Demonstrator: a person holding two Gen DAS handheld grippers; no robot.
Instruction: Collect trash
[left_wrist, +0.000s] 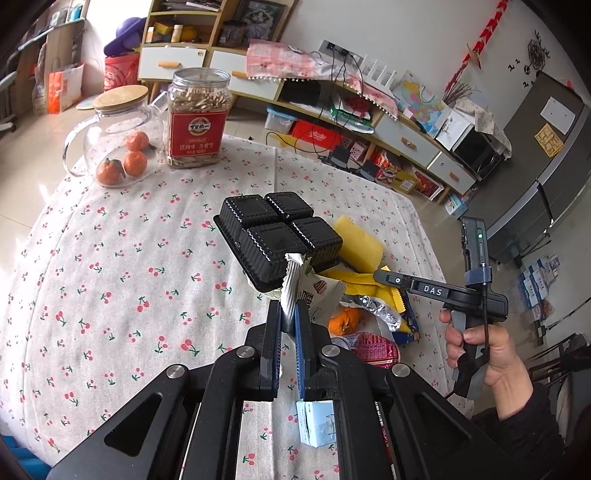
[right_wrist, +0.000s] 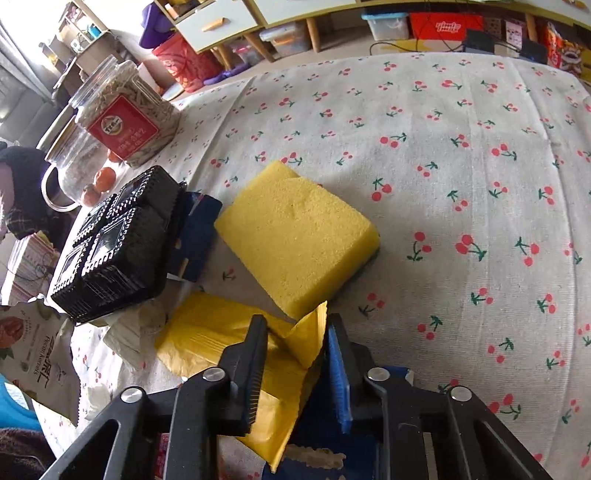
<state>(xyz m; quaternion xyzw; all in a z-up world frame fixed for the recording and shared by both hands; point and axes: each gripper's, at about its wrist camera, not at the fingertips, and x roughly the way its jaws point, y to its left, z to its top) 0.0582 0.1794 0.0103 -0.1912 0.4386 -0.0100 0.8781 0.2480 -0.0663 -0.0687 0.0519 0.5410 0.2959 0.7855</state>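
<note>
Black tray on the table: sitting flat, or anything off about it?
Not flat. The black tray lies upside down, its four cup bottoms facing up, and tilts, its near edge propped on the heap of wrappers. The left gripper is shut on a white snack bag from that heap.

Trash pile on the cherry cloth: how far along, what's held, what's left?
Nothing looks cleared yet. In hand: the left gripper is shut on the twisted top of a snack bag; the right gripper straddles a raised corner of the yellow wrapper, contact unclear. Left: black tray, foil, orange peel, red packet.
</note>
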